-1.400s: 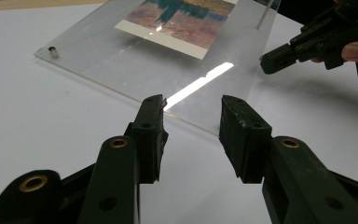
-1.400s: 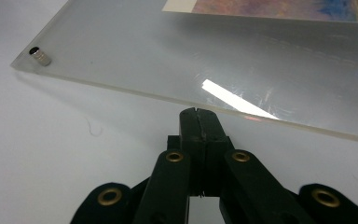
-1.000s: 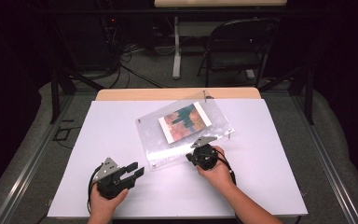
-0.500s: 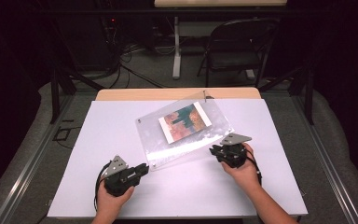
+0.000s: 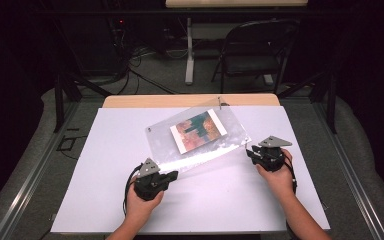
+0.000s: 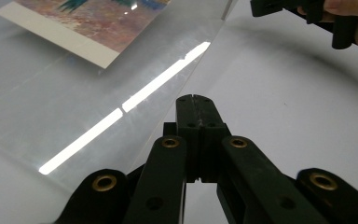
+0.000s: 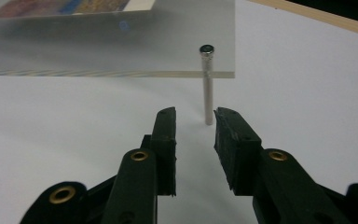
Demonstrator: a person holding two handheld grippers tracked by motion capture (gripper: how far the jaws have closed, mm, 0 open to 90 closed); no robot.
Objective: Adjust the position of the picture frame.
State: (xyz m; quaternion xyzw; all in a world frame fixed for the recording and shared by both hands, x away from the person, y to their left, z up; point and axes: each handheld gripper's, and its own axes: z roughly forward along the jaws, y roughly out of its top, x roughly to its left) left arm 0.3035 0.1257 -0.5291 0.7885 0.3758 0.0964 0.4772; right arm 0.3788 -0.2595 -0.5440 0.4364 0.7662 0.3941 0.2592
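Right tongs [image 5: 254, 152] moved from near edge of clear frame [image 5: 200, 134] out to its right corner since a second ago; left tongs [image 5: 172, 175] slid lower, toward frame's near-left edge. Frame itself unmoved, mid-bench [image 5: 105, 165], picture [image 5: 198, 131] inside. Likely meaning: hands repositioning for corner work, no grasp yet.

Right tongs [image 7: 193, 116]: jaws partly open, empty, lined up just short of upright metal post [image 7: 208, 86] at frame corner.

Left tongs [image 6: 196, 99]: jaws closed together, holding nothing, tip at frame's edge, contact unclear.
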